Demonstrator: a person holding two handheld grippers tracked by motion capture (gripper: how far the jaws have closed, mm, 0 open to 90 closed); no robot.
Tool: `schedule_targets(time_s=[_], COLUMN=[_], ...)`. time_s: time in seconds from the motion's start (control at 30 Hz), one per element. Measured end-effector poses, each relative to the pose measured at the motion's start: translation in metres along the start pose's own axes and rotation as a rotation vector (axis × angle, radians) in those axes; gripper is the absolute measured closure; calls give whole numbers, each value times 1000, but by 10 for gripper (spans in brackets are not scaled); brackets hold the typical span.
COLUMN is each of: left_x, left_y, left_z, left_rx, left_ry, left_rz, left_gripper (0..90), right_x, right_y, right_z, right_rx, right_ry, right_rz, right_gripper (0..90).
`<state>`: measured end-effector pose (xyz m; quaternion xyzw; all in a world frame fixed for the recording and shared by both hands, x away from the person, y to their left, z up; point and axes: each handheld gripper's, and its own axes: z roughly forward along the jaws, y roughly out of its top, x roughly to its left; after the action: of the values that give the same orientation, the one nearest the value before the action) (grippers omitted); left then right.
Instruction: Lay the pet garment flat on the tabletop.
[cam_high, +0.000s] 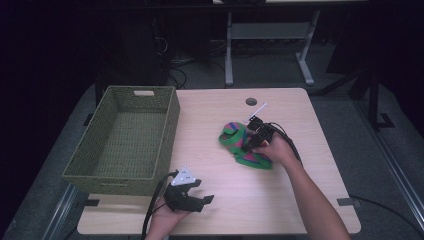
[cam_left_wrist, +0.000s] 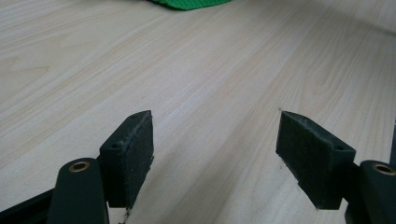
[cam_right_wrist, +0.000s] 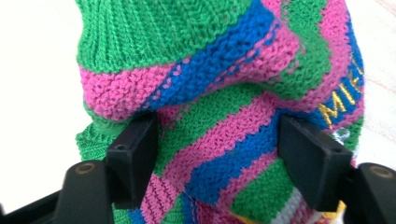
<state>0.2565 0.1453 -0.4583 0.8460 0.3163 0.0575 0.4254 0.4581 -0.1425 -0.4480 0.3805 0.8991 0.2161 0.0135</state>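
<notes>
A knitted garment (cam_high: 239, 134) striped in green, pink and blue lies crumpled on the wooden table (cam_high: 300, 190), right of centre. My right gripper (cam_high: 250, 142) is lowered onto it from the right. In the right gripper view the knit (cam_right_wrist: 219, 88) bulges between and over the two wide-set jaws of that gripper (cam_right_wrist: 217, 156); the fold between them does not look pinched. My left gripper (cam_high: 204, 200) rests near the table's front edge, jaws wide apart and nothing in them. In the left gripper view that gripper (cam_left_wrist: 215, 154) has bare wood between its pads, and the garment's green edge (cam_left_wrist: 191, 3) lies far off.
An olive woven basket (cam_high: 116, 176) with nothing inside stands on the left part of the table, its near wall just left of my left hand. A round cable hole (cam_high: 251, 101) and a thin white stick (cam_high: 259, 109) are behind the garment. Desk legs stand beyond the table.
</notes>
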Motion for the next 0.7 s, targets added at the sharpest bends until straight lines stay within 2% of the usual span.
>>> schedule_targets(time_s=[0.23, 0.5, 0.7], left_x=[1, 2, 3], left_y=[0, -1, 0], left_z=[0, -2, -3], left_rx=[-2, -7, -15], left_ry=[2, 4, 9], left_rz=[-2, -6, -13], left_gripper=[271, 271, 271], right_x=[-2, -10, -12], right_y=[1, -2, -3], right_z=[-2, -3, -6], right_rx=[3, -31, -49], right_ry=[23, 91, 109], right_rz=[18, 73, 83], right_gripper=[461, 652, 689])
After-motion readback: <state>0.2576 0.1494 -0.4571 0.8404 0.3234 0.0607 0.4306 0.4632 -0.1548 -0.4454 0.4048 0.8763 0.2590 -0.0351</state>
